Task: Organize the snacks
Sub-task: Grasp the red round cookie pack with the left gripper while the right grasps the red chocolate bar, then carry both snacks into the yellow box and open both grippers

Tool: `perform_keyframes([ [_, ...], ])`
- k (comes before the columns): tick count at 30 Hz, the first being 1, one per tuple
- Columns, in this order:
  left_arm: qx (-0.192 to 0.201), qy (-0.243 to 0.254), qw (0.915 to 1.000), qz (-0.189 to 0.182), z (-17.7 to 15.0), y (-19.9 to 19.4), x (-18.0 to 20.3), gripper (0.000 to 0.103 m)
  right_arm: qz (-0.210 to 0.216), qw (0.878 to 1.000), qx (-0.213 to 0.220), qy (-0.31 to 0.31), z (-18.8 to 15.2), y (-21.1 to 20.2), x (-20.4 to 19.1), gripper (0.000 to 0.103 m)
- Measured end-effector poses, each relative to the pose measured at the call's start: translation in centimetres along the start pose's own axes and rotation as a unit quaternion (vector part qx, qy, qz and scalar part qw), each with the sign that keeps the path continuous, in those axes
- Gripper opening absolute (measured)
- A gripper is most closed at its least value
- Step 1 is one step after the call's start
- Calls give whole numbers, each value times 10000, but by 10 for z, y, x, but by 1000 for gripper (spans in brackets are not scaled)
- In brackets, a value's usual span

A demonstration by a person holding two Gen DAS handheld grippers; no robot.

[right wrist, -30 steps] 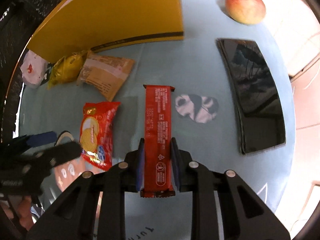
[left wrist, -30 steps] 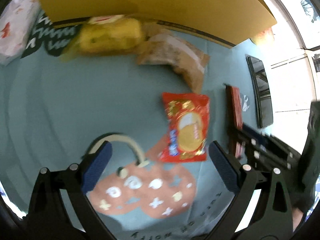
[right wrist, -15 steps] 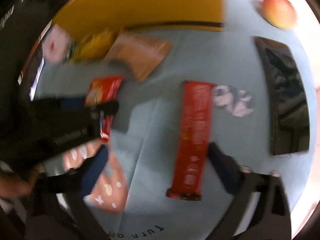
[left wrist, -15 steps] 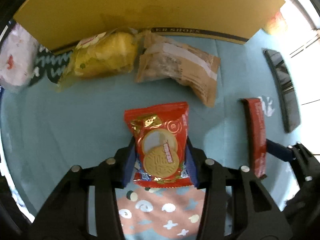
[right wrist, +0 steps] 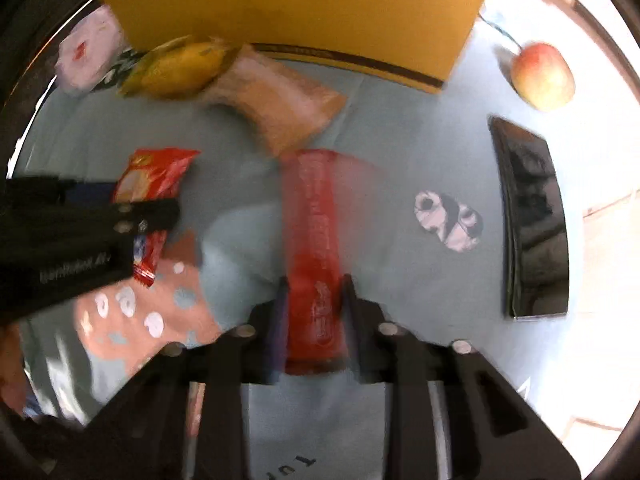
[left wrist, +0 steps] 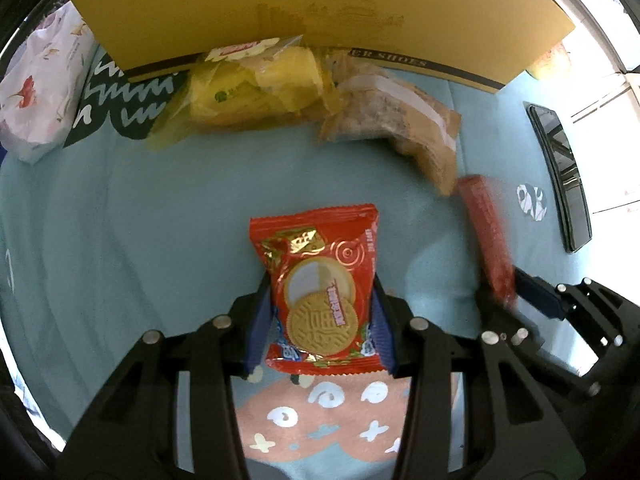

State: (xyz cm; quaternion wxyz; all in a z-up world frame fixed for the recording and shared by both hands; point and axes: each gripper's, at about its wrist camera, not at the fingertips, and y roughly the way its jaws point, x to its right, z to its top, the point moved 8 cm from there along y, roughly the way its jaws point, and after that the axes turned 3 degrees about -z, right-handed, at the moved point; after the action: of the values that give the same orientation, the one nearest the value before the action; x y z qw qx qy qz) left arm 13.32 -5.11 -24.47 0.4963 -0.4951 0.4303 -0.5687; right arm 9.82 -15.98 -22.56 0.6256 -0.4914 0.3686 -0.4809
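1. The left hand-held gripper (left wrist: pixel 320 320) is clamped on a red foil cookie packet (left wrist: pixel 320 288) printed with two round sandwich biscuits. Its blue pads press both long edges; its jaws have just been closing on it.
2. That packet's long axis runs straight away from the camera, crimped top edge pointing toward the yellow cardboard box lid (left wrist: pixel 304 4) at the back. It sits over the light blue patterned surface (left wrist: pixel 120 220).
3. The right hand-held gripper (right wrist: pixel 312 316) is clamped on a long red wrapped snack bar (right wrist: pixel 312 240), having sprung open and closed again just now. The bar is blurry, lengthwise along the fingers, its far end pointing at the tan crinkly snack bag (right wrist: pixel 280 108).
4. Beside the tan bag lies a yellow plastic chip bag (left wrist: pixel 248 92); both rest against the lid.
5. Off right: a red-yellow apple (right wrist: pixel 544 76) and a black phone (right wrist: pixel 532 220).
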Motion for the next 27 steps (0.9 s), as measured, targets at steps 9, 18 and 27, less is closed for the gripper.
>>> perform_keyframes([
  [9,55,-9,10000,-76,-5,-10,8,44,284,9989,148,340,0,-13,11,24],
  [18,423,-110,9982,-409,-10,-67,-19,44,726,9939,672,492,20,-67,21,24],
  [27,1508,-250,9851,-793,75,-169,-27,45,1222,9758,1654,747,104,-139,49,24],
])
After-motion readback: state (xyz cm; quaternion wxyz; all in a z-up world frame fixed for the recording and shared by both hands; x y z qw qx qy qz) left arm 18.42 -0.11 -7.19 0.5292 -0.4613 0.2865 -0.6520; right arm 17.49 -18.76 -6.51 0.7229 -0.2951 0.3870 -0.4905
